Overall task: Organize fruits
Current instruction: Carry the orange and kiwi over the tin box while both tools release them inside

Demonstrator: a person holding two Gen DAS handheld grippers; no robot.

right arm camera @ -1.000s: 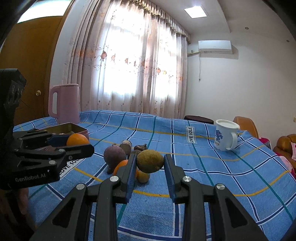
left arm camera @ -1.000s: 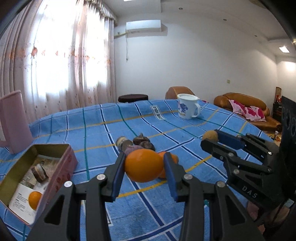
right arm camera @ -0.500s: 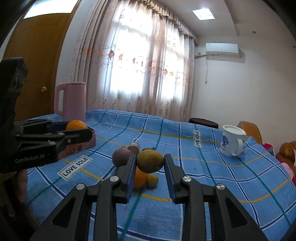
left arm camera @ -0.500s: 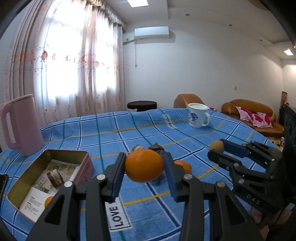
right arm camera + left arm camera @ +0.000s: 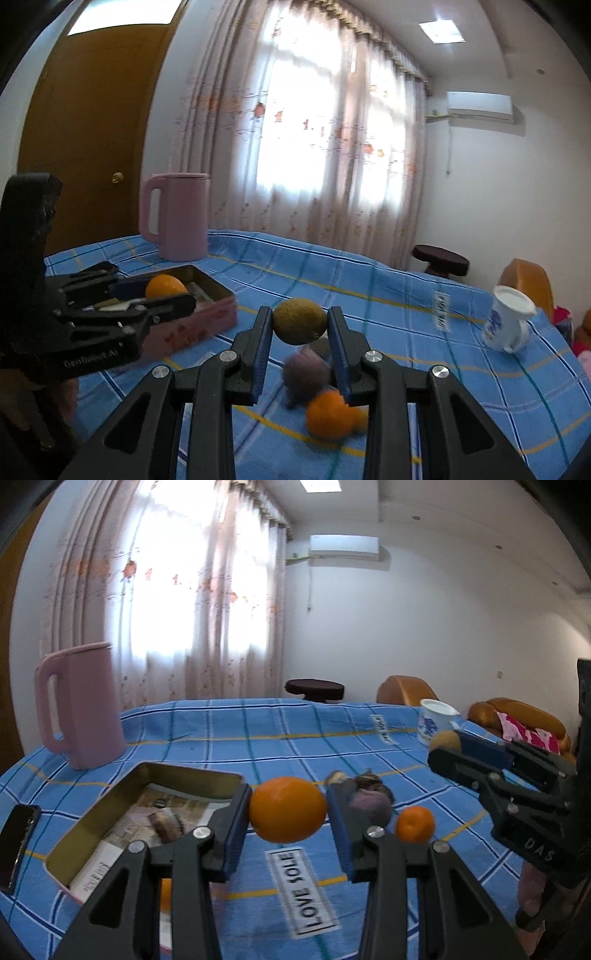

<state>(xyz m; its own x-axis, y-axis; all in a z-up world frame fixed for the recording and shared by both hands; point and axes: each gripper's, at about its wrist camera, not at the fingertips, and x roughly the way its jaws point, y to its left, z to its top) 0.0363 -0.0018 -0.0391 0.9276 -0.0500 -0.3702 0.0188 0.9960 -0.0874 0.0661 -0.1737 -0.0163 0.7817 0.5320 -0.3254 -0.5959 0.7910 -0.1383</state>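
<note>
My left gripper (image 5: 288, 810) is shut on a large orange (image 5: 287, 809) and holds it above the blue cloth, just right of the open pink tin box (image 5: 110, 805). My right gripper (image 5: 300, 326) is shut on a brown-green kiwi (image 5: 300, 321), held above the fruit pile. On the cloth lie a purple fruit (image 5: 369, 805), a small orange (image 5: 414, 824) and a brown fruit (image 5: 336, 776). The box also shows in the right wrist view (image 5: 207, 314), with my left gripper (image 5: 162, 291) over it. An orange (image 5: 165, 893) lies inside the box.
A pink kettle (image 5: 79, 709) stands behind the box. A white mug (image 5: 434, 720) stands at the far right of the table. A black phone (image 5: 16, 842) lies at the left edge. A sofa (image 5: 517, 720) is beyond the table.
Both grippers have swung left with their fruits. The box has come closer to the left gripper, and the fruit pile has shifted right and below.
</note>
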